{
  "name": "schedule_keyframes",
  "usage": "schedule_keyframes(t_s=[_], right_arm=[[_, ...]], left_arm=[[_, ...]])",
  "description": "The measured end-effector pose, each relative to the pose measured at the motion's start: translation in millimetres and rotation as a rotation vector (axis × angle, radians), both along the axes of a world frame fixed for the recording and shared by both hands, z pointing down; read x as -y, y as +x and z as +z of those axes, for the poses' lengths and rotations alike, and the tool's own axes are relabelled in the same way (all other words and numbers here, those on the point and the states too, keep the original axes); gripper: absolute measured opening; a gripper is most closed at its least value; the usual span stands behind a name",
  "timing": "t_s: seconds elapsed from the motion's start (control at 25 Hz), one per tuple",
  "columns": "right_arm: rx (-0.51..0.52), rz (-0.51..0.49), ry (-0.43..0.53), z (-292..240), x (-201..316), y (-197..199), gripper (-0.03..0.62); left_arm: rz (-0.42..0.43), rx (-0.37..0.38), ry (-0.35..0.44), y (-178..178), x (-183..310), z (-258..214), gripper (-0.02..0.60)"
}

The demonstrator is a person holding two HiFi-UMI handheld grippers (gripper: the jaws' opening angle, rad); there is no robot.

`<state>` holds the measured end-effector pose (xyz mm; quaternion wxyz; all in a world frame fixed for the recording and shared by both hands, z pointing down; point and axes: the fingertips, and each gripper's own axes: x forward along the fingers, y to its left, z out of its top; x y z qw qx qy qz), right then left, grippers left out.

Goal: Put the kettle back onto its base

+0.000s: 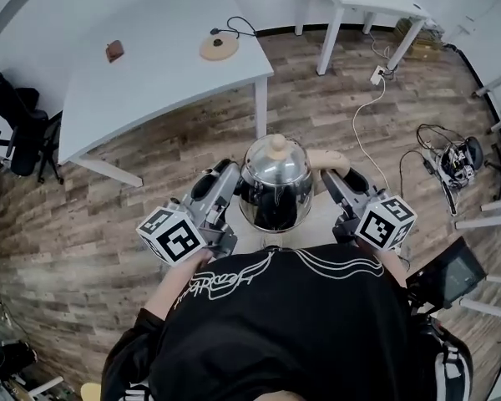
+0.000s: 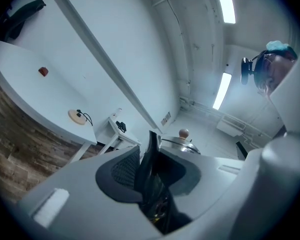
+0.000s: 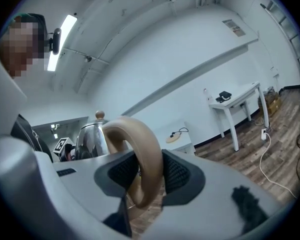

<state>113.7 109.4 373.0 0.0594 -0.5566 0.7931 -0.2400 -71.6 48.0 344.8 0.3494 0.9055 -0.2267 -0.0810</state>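
Kettle, whole only overhead, is clamped at handle by right gripper, spout by left gripper

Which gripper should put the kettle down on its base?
Right. The right gripper clamps the kettle by its wooden handle; the left gripper only pinches a thin dark part. The base sits on the table.

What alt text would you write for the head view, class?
A person holds a shiny steel kettle between two grippers: the right gripper clamps its tan handle, the left gripper its opposite side. Ahead, its round base with a cord lies on a white table.
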Motion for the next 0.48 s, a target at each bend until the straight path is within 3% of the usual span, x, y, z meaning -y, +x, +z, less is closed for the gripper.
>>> schedule_keyframes(t_s=[0.16,0.48], right_arm=[[-0.04,-0.033,0.015,-21,90,7,0.141],[-0.049,-0.104,0.053,18,99,8,0.138]], left_arm=[[-0.018,-0.009,0.015,7,91,-17,0.075],[-0.01,0.03,0.093,14,103,14,0.074]])
